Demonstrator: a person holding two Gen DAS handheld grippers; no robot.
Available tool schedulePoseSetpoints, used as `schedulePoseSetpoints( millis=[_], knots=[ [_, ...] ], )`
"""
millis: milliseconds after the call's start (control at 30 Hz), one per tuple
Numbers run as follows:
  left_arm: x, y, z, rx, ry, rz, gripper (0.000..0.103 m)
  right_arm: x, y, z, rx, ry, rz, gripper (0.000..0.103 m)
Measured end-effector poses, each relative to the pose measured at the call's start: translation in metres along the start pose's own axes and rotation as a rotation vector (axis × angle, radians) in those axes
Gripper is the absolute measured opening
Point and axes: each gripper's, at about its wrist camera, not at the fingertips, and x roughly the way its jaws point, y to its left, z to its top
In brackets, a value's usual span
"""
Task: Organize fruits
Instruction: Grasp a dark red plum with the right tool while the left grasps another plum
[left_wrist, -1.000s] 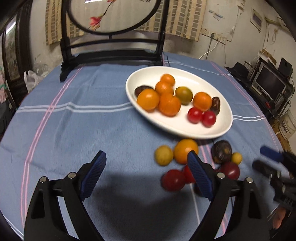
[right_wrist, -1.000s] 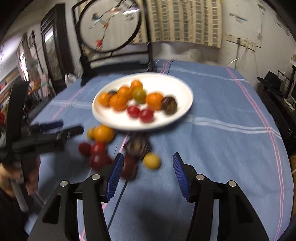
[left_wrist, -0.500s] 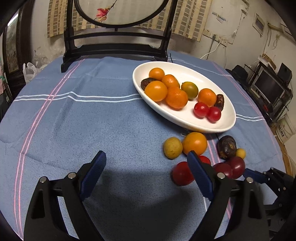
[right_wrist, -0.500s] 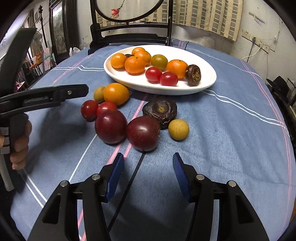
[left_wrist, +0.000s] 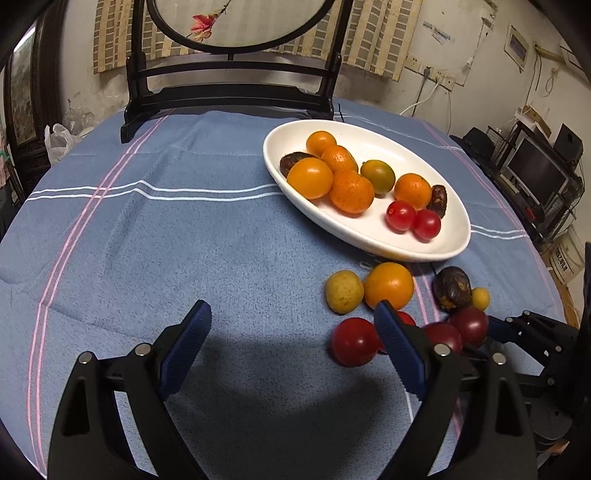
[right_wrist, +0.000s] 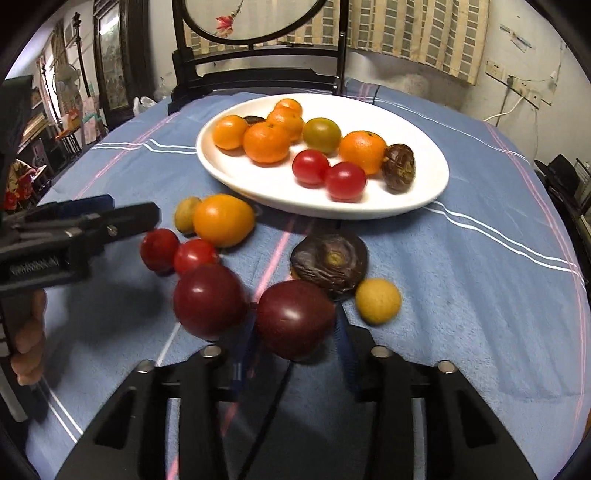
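Right tool (right_wrist: 293, 332) has just been closing its jaws around the dark plum (right_wrist: 295, 319), not clearly clamped yet. Round and smooth, so it could squirt out into the second plum (right_wrist: 210, 301) just left. Left tool (left_wrist: 291, 350) hangs wide open, empty; plate (right_wrist: 424, 195) sits beyond.

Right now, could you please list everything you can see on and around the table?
plate: one, white, oval, mid-table
orange fruits: six, orange; five on plate, one on cloth
greenish fruit: one, green-orange, on plate
cherry tomatoes: four, red; two on plate, two on cloth
dates: two, dark brown, on plate
yellow fruits: two, yellow, on cloth
passion fruit: one, dark, wrinkled, on cloth
plums: two, dark red, on cloth
tablecloth: one, blue, striped
screen stand: one, black, far edge
left gripper: black, blue pads, open
right gripper: jaws just closing, pads against right-hand plum
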Motion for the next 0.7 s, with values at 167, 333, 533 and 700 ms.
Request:
schedulePoseSetpoints(
  millis=[167, 333, 533, 700],
  knots=[
    [0.0, -0.007, -0.003, 0.033, -0.005, -0.001, 0.088, -0.012, -0.017, -0.007, 0.091, -0.031, 0.057, 0.039],
    [-0.005, -0.019, -0.007, 0.073, -0.019, -0.031, 0.088, -0.024, -0.041, -0.015, 0.174, -0.071, 0.093, 0.039],
    [-0.01, -0.041, -0.018, 0.117, -0.003, -0.053, 0.088, -0.028, -0.049, -0.013, 0.17, -0.092, 0.078, 0.039],
    [-0.015, -0.056, -0.025, 0.126, 0.022, -0.078, 0.088, -0.041, -0.052, -0.012, 0.176, -0.129, 0.087, 0.039]
  ],
)
